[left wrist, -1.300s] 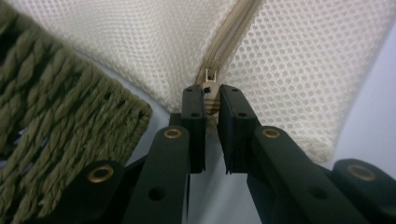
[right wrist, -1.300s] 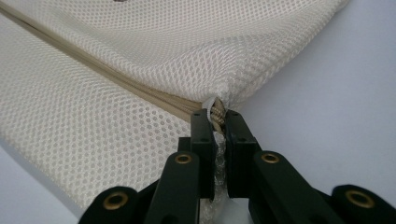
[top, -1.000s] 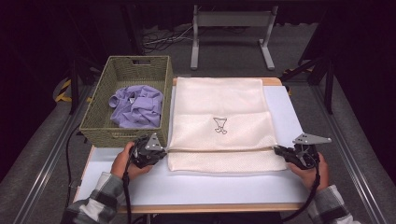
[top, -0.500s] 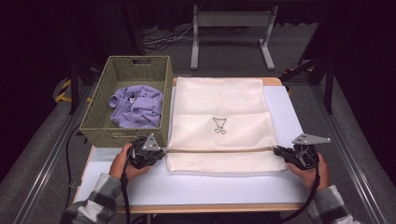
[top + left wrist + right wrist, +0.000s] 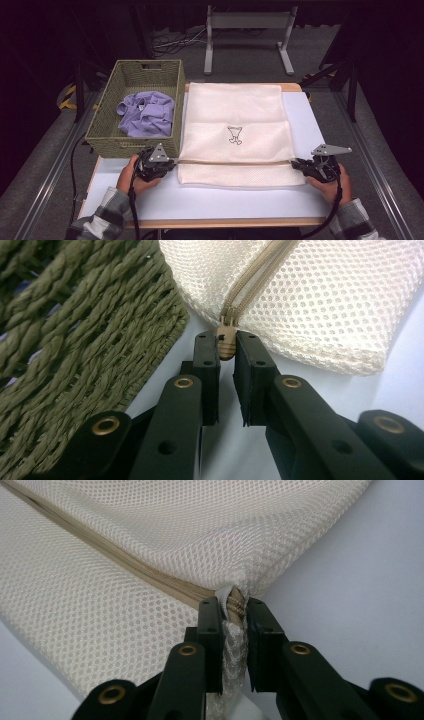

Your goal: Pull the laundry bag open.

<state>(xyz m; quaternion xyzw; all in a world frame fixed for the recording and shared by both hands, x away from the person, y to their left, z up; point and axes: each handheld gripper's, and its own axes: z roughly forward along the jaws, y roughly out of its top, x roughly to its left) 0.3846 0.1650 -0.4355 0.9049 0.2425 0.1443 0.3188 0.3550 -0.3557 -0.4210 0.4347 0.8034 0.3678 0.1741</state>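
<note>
Mesh bag: we see a cream rectangular mesh laundry bag (image 5: 235,132) lying flat on the white desk (image 5: 210,202), its left edge just beside the basket; a small dark emblem (image 5: 234,135) sits near its middle.
Zipper: a tan zipper line (image 5: 232,161) crosses the bag near its front edge, running from one gripper to the other.
Left gripper: we hold the left gripper (image 5: 167,162) at the bag's front-left corner, close to the basket's front wall. In the left gripper view its fingers (image 5: 207,365) stand nearly together with the tan zipper pull (image 5: 226,340) between their tips; we cannot tell for sure whether the pads press it.
Right gripper: the right gripper (image 5: 296,163) sits at the bag's front-right corner. In the right gripper view its fingers (image 5: 210,625) flank the bunched mesh corner (image 5: 234,630) at the zipper's end; the jaws have just been opening a little, with the cloth between them and a sliver of gap on either side.
Basket: an olive-green woven rectangular basket (image 5: 102,132) stands left of the bag, holding a crumpled lilac garment (image 5: 146,112).
Hands: our hands in plaid sleeves (image 5: 102,217) grip both tools at the bag's near side.
</note>
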